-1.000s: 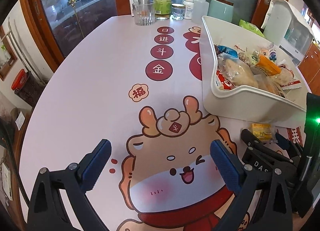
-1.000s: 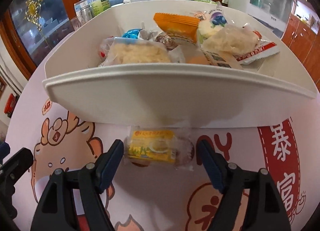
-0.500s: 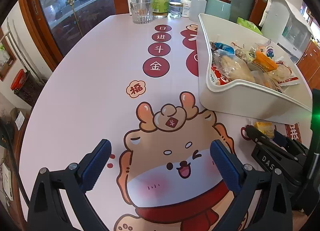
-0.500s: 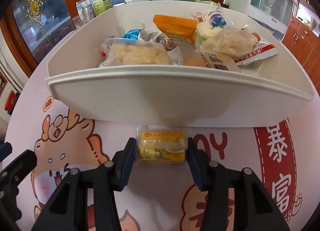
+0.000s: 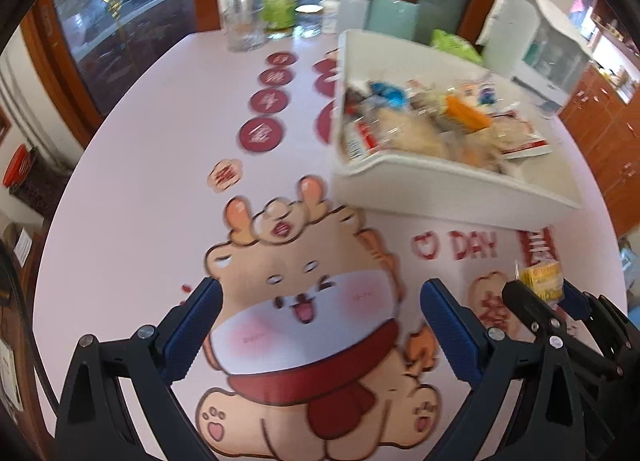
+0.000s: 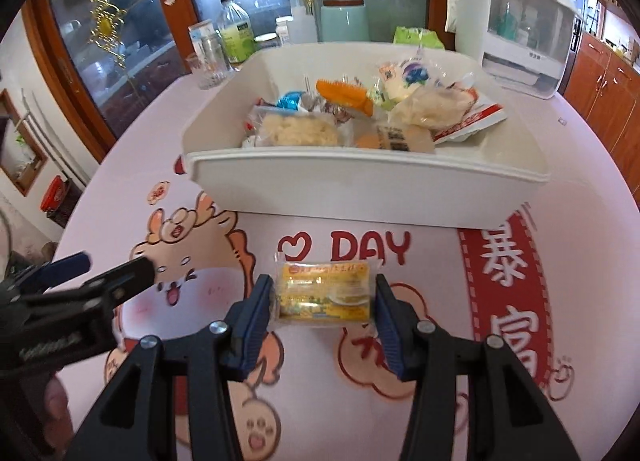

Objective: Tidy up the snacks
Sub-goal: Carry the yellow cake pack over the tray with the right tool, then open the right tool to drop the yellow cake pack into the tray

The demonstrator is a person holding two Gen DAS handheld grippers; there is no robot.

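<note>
While right claw (image 6: 324, 297) is pinching yellow packet (image 6: 323, 291) by its ends | left claw (image 5: 320, 325) gaping empty | risk: slick wrapper slipping before white bin (image 6: 360, 189) ahead.

Your right tongs (image 6: 324, 301) are matte black, with triangular cut-outs in each arm and ribbed blue pads (image 6: 254, 321) lining the inner faces of the tips. Round silver screws (image 6: 219, 327) sit just behind each pad. Your left tongs (image 5: 320, 325) share that build: black arms, blue ribbed pads, silver screw heads, and pale, blurred lettering along one side.
</note>
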